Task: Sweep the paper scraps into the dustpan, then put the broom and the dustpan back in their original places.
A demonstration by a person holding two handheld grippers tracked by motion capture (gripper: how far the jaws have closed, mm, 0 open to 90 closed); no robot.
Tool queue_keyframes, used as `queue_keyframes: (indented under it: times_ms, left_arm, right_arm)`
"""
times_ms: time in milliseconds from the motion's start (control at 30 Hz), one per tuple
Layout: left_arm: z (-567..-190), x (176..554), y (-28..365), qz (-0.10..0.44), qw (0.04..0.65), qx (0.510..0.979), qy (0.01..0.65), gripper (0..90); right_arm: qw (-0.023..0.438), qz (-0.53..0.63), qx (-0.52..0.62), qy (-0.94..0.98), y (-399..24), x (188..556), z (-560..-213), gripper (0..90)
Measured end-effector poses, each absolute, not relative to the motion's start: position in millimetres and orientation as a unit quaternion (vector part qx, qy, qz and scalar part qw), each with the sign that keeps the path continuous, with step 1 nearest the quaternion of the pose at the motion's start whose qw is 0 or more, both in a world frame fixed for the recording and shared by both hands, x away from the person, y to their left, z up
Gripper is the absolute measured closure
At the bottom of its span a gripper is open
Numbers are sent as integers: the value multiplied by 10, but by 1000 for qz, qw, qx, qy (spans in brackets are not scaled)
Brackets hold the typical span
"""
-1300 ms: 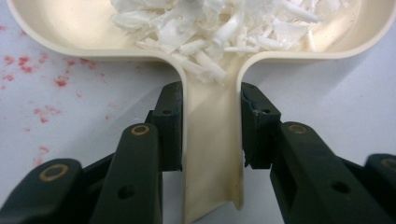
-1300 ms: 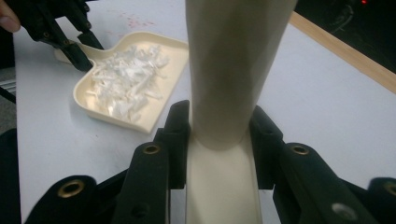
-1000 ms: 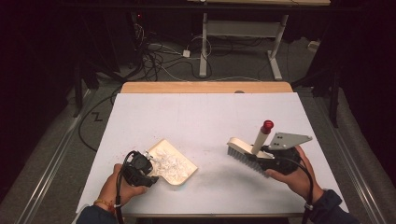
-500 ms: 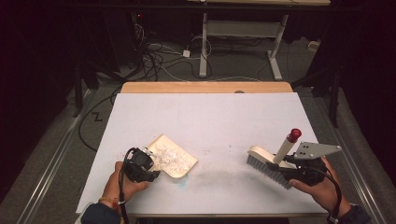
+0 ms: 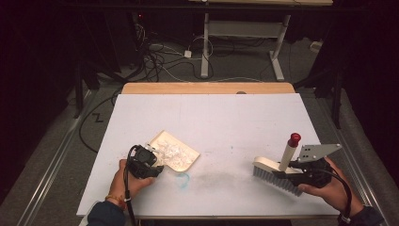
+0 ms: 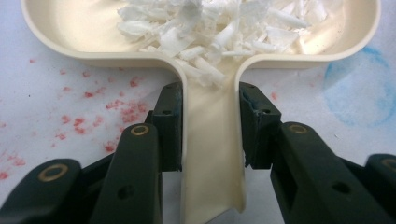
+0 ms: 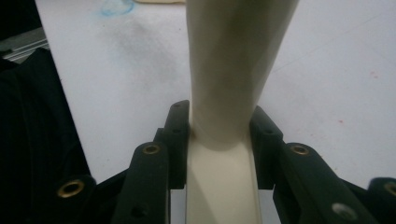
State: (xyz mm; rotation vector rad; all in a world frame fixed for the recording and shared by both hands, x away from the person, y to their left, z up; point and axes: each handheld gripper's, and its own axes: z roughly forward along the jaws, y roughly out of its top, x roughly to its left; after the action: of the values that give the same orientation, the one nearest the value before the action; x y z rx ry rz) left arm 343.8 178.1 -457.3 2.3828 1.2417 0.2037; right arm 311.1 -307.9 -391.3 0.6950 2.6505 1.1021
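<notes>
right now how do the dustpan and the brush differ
The dustpan lies flat at the near left of the table, holding white paper scraps; the brush sits at the near right, bristles down and carrying nothing. The dustpan is a broad shallow tray; the brush is a narrow block with a red-tipped handle sticking up. Both are cream plastic, each gripped by its handle in a claw.

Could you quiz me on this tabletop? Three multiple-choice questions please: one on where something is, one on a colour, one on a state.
1. Where is the brush?
A. right side of the table
B. inside the dustpan
C. on the floor

2. What colour is the brush handle's tip?
A. blue
B. red
C. green

3. How does the left gripper stand?
A. open, holding nothing
B. shut on the brush
C. shut on the dustpan handle

Answers: 1 A, it sits near the right edge in the right gripper. 2 B, the cap is red. 3 C, both pads press the handle of the dustpan, which holds white scraps.
</notes>
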Motion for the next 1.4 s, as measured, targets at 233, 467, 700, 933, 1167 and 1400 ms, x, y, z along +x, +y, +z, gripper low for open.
queue_keyframes:
  times_ms: [233,467,700,933,1167,1400]
  left_arm:
    - [-4588,3485,1840,78,235,848,468,623]
    - [-4598,3534,1922,101,238,825,503,624]
    - [-4580,3494,1951,106,248,810,520,623]
    - [-4562,3455,1932,114,256,800,531,623]
    - [-4541,3443,1894,121,257,799,530,624]
    - [-4559,3440,1884,123,254,801,528,623]
  right_arm:
    - [55,371,210,903,-3071,3126,-3941,673]
    - [39,352,205,913,-2994,3241,-4005,671]
    - [28,355,215,909,-2983,3413,-4046,670]
    - [25,350,232,907,-3027,3597,-4088,639]
    - [24,344,255,903,-3027,3776,-4157,601]
    - [27,343,270,899,-2981,3950,-4157,594]
